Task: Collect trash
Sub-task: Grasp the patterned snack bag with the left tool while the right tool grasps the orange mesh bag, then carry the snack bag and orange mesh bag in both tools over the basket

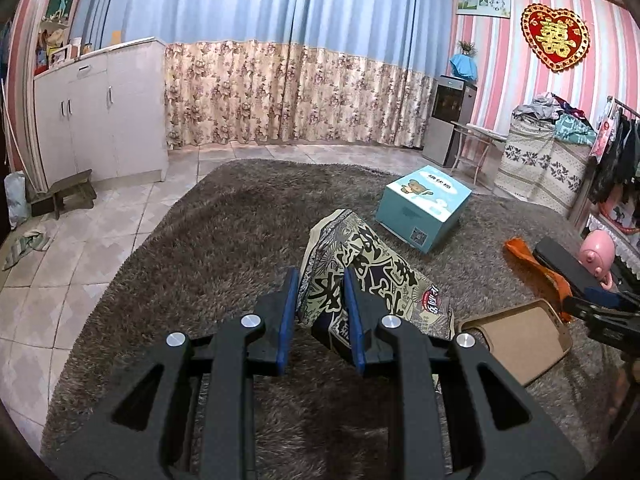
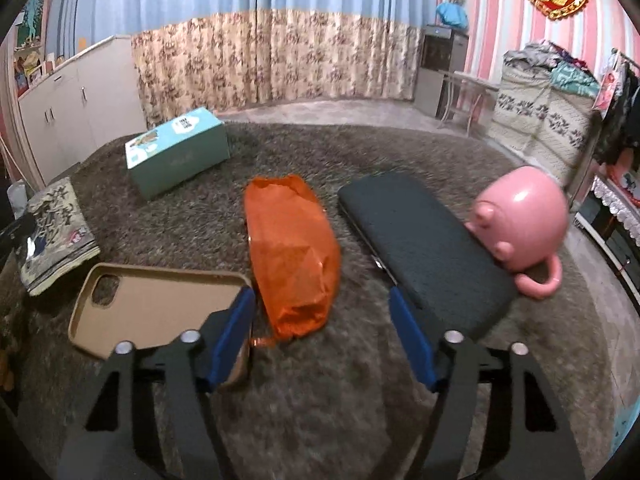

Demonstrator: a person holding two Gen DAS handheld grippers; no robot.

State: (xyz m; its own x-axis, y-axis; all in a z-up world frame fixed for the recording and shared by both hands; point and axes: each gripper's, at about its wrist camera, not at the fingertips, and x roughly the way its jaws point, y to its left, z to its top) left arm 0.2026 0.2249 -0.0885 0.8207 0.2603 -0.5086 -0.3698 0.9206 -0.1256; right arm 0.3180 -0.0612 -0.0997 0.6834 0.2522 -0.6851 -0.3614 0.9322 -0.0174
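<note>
A patterned snack bag (image 1: 360,268) with black lettering sits between the pads of my left gripper (image 1: 320,284), whose jaws are closed onto its near end, above the grey shag rug. The same bag shows at the far left of the right wrist view (image 2: 56,236). An orange plastic wrapper (image 2: 292,252) lies on the rug just ahead of my right gripper (image 2: 322,300), which is open and empty, its fingers either side of the wrapper's near end. The wrapper also shows in the left wrist view (image 1: 536,264).
A tan phone case (image 2: 152,308) lies left of the wrapper, touching my right gripper's left finger. A black flat case (image 2: 428,252) and a pink pig mug (image 2: 520,224) lie to the right. A teal box (image 2: 176,152) stands farther back. White cabinets (image 1: 100,112) line the left wall.
</note>
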